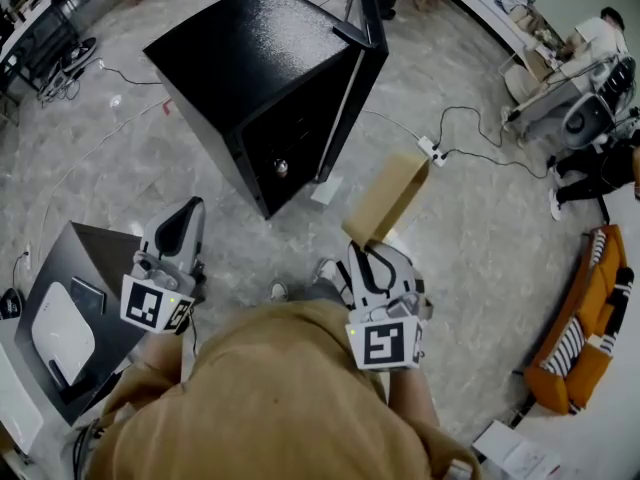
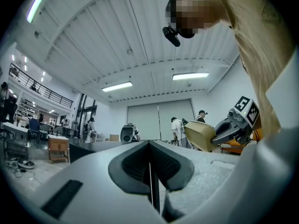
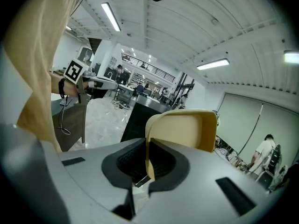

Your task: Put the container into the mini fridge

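Observation:
The black mini fridge [image 1: 260,58] stands on the floor ahead of me, its door [image 1: 352,78] swung open at its right side. My right gripper [image 1: 365,251] is shut on the rim of a tan open container [image 1: 385,200], held tilted in the air short of the fridge. In the right gripper view the container's wall [image 3: 182,129] stands clamped between the pads [image 3: 128,162], with the fridge [image 3: 140,118] beyond. My left gripper [image 1: 185,213] hovers to the left of the fridge, shut and empty; in its own view the pads [image 2: 135,164] meet with nothing between them.
A grey table [image 1: 95,258] with a white device [image 1: 60,333] is at the lower left. A power strip [image 1: 431,150] and cables lie on the floor right of the fridge. An orange sofa [image 1: 585,338] stands at the right; people stand at the far side.

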The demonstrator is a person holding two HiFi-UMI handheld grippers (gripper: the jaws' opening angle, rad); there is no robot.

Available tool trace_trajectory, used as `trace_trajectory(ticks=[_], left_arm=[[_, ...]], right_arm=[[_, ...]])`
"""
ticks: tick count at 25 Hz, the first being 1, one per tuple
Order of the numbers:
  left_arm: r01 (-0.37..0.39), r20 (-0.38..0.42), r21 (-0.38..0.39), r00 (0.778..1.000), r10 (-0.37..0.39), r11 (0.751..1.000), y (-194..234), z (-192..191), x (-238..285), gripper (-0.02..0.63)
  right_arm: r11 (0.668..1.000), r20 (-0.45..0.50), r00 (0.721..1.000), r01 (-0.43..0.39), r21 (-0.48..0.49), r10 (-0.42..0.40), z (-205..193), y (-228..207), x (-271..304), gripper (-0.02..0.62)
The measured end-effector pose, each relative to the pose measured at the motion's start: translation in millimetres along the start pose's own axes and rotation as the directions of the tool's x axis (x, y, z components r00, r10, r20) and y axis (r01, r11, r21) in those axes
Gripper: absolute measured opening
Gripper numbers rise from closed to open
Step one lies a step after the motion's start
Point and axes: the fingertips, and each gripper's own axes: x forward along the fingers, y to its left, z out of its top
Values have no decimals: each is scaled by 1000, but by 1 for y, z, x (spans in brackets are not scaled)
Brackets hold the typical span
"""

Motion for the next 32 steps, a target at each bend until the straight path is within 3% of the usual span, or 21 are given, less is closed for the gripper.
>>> trace_trajectory(ticks=[8,17,27,32], left_arm=[[-77,2,33,997,77,996,-1,3,42,2],[-201,-10,61,979,202,978,-12,8,75,2],[-203,-90,94,973,212,975,-17,-19,71,2],[-218,-103,73,969,225,973,-14,-36,73,2]], right_arm=[[996,65,994,-84,-34,86,-4,-39,33,12],[968,116,965,-222,-116,235,-12,-78,67,12],[919,68,933,-334,-211,354,-33,-60,99,12],[890,30,914,-385,-246,404,-50,-45,119,12]])
